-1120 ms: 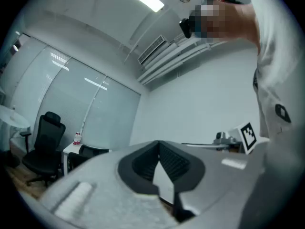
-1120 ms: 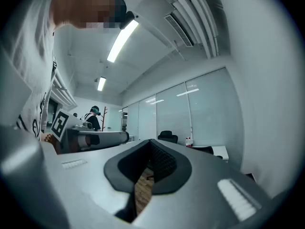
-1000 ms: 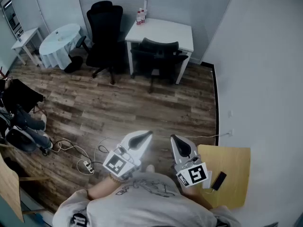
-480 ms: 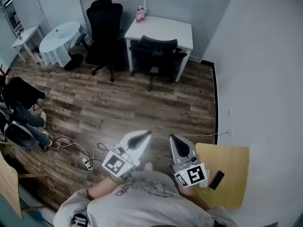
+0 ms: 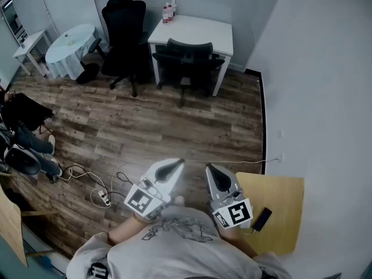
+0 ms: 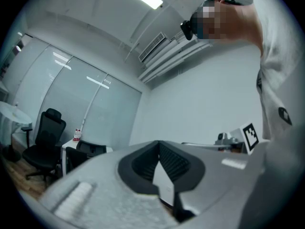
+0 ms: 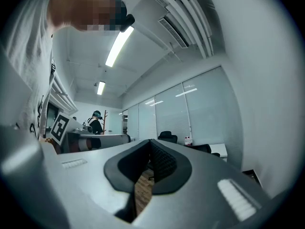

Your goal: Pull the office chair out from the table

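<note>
Both the left gripper (image 5: pixel 178 163) and the right gripper (image 5: pixel 208 167) are clenched tight with nothing between their jaws, held side by side in front of the person's chest. They are well apart from the white table (image 5: pixel 200 29), with a wide stretch of wood floor (image 5: pixel 163 127) in between. The office chair (image 5: pixel 189 56) is tucked in at the table's near side, its seat under the top and its dark backrest facing the person. A second black chair (image 5: pixel 124 31) stands free just to the left of the table. The tucked chair looks fairly heavy but probably rolls easily on castors. The top edge of its backrest seems the stiffest place to grip, near the middle so that it does not swivel when pulled.
</note>
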`<control>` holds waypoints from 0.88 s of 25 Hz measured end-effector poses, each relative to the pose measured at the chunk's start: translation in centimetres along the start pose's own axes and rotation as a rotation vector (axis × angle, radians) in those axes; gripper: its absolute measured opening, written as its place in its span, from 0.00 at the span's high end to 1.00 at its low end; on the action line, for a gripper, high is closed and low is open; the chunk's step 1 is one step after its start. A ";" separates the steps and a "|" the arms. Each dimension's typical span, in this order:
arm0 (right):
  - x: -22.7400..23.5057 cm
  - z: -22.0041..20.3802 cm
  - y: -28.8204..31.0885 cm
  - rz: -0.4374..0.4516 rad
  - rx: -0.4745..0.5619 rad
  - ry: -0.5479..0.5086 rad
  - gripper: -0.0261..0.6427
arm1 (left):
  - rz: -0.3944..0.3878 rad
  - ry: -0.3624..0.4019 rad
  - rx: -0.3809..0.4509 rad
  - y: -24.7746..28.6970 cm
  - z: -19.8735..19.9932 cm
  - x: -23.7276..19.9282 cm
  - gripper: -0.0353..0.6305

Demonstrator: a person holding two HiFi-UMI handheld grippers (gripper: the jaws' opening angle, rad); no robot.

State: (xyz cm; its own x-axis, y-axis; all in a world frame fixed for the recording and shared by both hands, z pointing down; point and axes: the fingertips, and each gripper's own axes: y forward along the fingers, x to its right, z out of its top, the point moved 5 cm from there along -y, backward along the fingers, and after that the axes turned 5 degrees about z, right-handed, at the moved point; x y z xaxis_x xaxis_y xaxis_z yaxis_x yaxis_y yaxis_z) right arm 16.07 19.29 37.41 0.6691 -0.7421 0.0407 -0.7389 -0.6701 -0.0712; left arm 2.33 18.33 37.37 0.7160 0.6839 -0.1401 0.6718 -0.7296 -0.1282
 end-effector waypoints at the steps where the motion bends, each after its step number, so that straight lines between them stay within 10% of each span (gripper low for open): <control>1: 0.2 0.0 -0.1 0.001 0.000 0.002 0.95 | 0.000 -0.002 0.010 0.2 0.0 0.2 0.94; 22: 6.4 -2.3 6.1 -0.017 -0.013 -0.030 0.95 | 0.014 -0.009 0.018 6.1 -1.5 -7.1 0.94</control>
State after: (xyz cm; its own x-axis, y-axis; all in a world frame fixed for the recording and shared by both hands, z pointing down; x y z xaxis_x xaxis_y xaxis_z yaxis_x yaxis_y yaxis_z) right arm 15.69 10.39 39.58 0.6832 -0.7302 0.0116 -0.7286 -0.6826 -0.0575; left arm 1.62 9.02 39.09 0.7233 0.6739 -0.1506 0.6585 -0.7388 -0.1434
